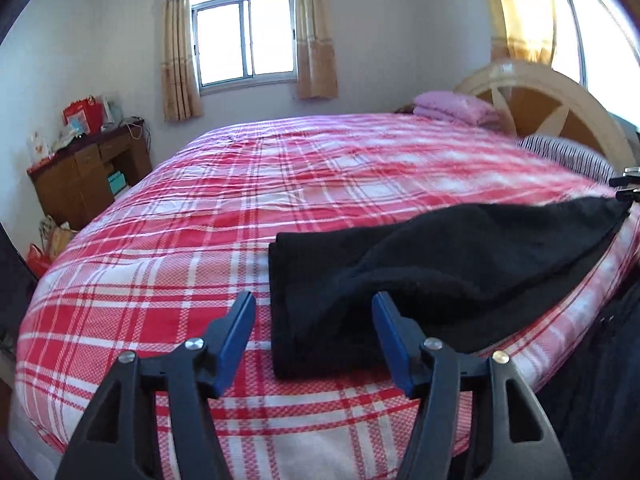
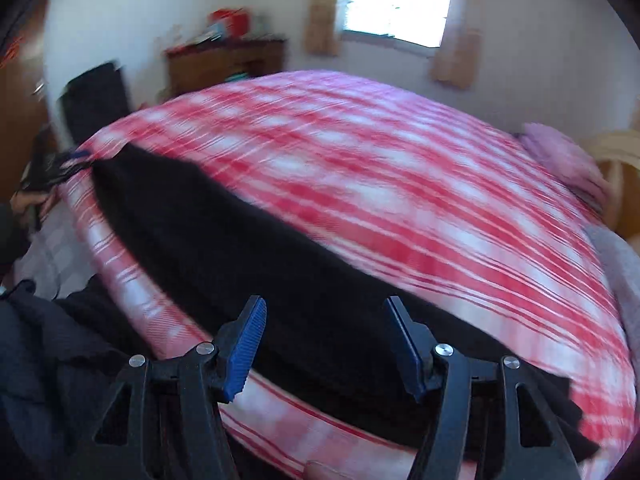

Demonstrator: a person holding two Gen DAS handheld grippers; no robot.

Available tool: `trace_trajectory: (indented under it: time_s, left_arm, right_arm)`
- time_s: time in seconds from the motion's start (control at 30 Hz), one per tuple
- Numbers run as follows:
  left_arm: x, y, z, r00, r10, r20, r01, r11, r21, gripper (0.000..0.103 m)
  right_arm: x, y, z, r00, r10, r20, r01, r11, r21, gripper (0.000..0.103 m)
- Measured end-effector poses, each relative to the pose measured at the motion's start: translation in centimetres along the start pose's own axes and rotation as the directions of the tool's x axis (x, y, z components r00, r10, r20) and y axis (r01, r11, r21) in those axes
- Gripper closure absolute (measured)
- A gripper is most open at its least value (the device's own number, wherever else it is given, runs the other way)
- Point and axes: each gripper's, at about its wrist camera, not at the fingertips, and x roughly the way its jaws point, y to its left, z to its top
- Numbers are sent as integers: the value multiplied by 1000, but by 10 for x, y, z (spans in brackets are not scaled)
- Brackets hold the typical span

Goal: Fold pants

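Observation:
Black pants (image 1: 420, 272) lie along the near edge of a bed with a red and white plaid cover (image 1: 260, 184). In the left wrist view their left end is a straight fold and the upper layer sags toward the right. My left gripper (image 1: 314, 308) is open and empty just above that left end. In the right wrist view the pants (image 2: 248, 248) stretch from far left to the near right. My right gripper (image 2: 324, 312) is open and empty just above their right part. The right wrist view is motion-blurred.
A wooden desk (image 1: 88, 172) with red boxes stands left of the bed under a curtained window (image 1: 244, 40). Folded pink bedding (image 1: 456, 106), a striped pillow (image 1: 568, 154) and a round headboard (image 1: 552, 104) are at the far right. Dark clothing (image 2: 52, 360) shows at the near left.

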Motion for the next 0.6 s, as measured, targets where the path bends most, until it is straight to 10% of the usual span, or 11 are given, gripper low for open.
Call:
trace_trajectory:
  time_s: [0.17, 0.33, 0.5, 0.6]
  left_arm:
    - [22, -11, 2, 994, 96, -46, -93, 994, 50, 40]
    - [25, -23, 3, 990, 132, -52, -125, 984, 125, 68]
    - [24, -29, 8, 985, 172, -20, -166, 970, 177, 86]
    - [14, -26, 14, 989, 144, 31, -148, 972, 184, 88]
  right_arm:
    - [67, 72, 21, 991, 112, -76, -121, 983, -135, 41]
    - [113, 111, 23, 982, 123, -142, -151, 967, -207, 41]
    - [119, 117, 19, 987, 79, -143, -111, 966, -232, 98]
    - [103, 116, 26, 991, 77, -111, -101, 967, -235, 99]
